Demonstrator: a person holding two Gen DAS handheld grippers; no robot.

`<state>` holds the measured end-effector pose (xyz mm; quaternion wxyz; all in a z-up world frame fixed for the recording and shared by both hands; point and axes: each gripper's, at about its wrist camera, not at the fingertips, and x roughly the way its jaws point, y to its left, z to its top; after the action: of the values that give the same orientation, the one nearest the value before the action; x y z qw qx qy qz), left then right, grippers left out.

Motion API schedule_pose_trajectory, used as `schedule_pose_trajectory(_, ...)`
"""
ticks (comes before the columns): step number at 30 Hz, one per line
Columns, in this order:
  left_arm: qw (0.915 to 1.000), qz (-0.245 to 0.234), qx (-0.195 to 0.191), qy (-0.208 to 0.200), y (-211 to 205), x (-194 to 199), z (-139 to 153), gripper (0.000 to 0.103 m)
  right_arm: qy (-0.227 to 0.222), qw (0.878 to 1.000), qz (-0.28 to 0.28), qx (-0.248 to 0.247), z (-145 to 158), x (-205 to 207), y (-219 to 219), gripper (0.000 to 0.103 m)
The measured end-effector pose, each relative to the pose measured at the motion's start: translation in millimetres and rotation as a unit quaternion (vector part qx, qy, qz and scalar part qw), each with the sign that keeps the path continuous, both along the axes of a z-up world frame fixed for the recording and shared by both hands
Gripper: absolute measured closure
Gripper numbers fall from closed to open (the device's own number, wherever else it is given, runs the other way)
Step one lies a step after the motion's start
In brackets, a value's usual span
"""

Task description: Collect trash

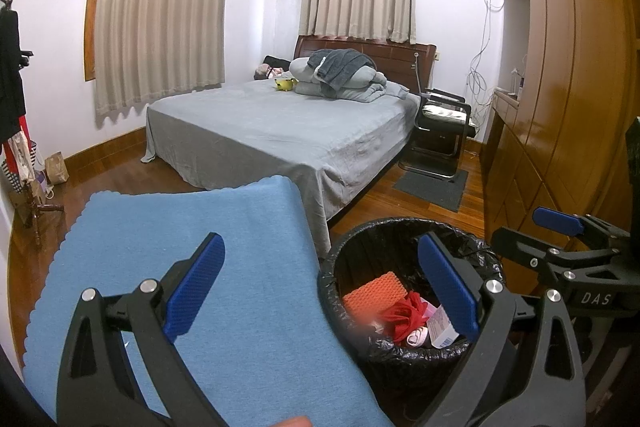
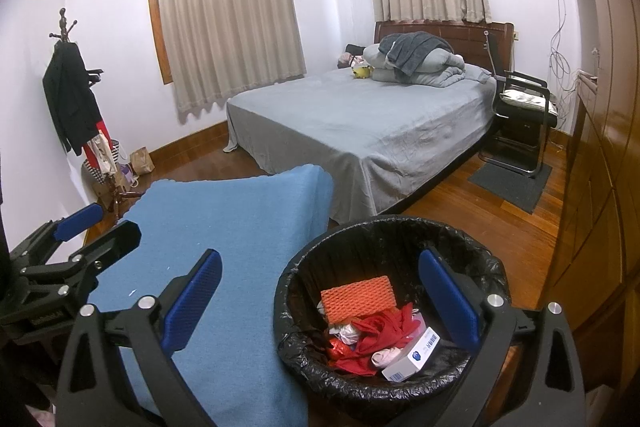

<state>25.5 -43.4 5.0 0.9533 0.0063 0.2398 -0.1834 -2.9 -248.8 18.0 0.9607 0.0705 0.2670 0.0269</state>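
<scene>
With both hand-held grippers, left (image 1: 322,293) and right (image 2: 320,299), spread apart and empty above the bin (image 2: 384,397), the trash (image 2: 370,333) lay inside it. The blue tabletop (image 2: 240,251) looked bare, so collecting seemed about done; the next move called for spotting any leftovers.

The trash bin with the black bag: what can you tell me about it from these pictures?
The trash bin is round, lined with a crinkly black plastic bag folded over its rim. It stands upright on the wooden floor, right beside the blue cloth-covered surface. Inside lie an orange foam net, crumpled red material, a white and blue carton and pale scraps.
</scene>
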Motion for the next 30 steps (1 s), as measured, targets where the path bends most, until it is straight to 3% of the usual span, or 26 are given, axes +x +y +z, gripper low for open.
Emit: schedule_pose_trajectory(30, 1.0, 0.0, 0.0, 0.0, 2.5, -0.3, 1.4, 0.008, 0.002, 1.0, 0.0, 0.0, 0.5, -0.2, 4.1, 0.006)
